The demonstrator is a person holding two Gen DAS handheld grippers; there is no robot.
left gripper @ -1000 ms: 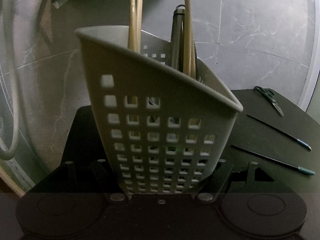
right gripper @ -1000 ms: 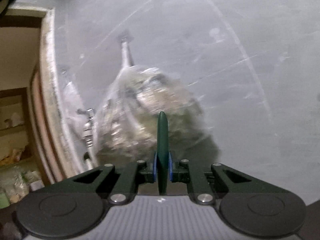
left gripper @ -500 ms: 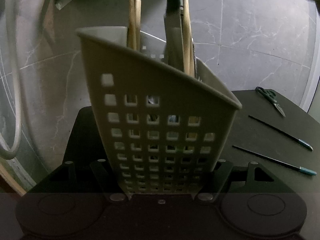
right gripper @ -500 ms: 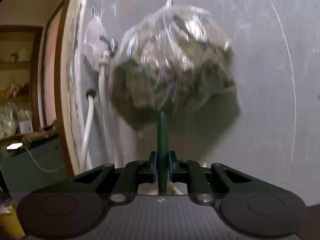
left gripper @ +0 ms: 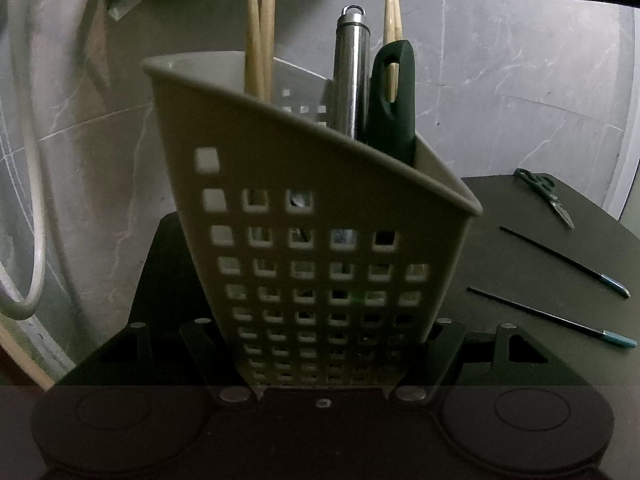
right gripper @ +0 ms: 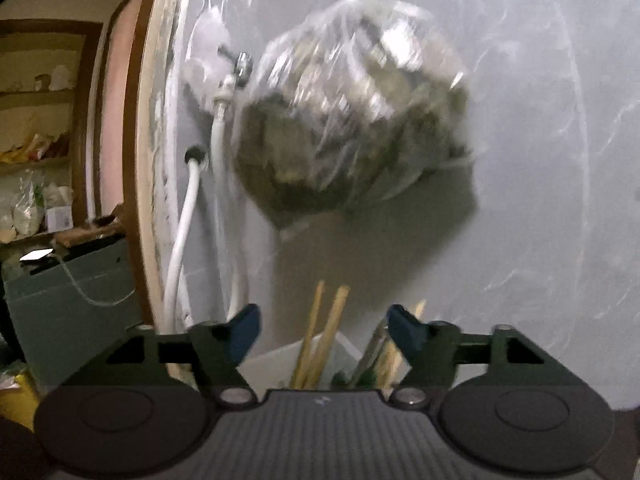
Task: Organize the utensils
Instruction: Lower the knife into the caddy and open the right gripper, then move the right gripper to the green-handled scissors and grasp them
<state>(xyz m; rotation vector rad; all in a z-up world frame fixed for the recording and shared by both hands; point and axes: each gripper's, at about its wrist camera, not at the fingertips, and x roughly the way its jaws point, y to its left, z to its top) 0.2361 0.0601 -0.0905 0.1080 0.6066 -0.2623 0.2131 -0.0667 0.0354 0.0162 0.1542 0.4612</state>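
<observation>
My left gripper [left gripper: 324, 332] is shut on the base of a grey perforated utensil basket [left gripper: 312, 240] and holds it tilted above the black table [left gripper: 500, 208]. Wooden chopsticks [left gripper: 256, 40], a steel handle [left gripper: 352, 68] and a dark green handled utensil [left gripper: 394, 108] stand in the basket. My right gripper [right gripper: 324, 330] hovers just above the basket rim [right gripper: 272, 368]. Its jaws are opening, and nothing lies between the blue pads [right gripper: 244, 332]. The chopsticks [right gripper: 332, 332] rise behind them.
Scissors [left gripper: 544, 196] and two thin black sticks with teal tips [left gripper: 560, 260] [left gripper: 548, 316] lie on the table to the right. A filled plastic bag [right gripper: 352, 120] hangs on the grey wall, with white hoses [right gripper: 180, 240] to its left.
My right gripper came down over the basket and its jaws spread, letting go of the green handled utensil, which now stands in the basket. The left gripper and basket kept still.
</observation>
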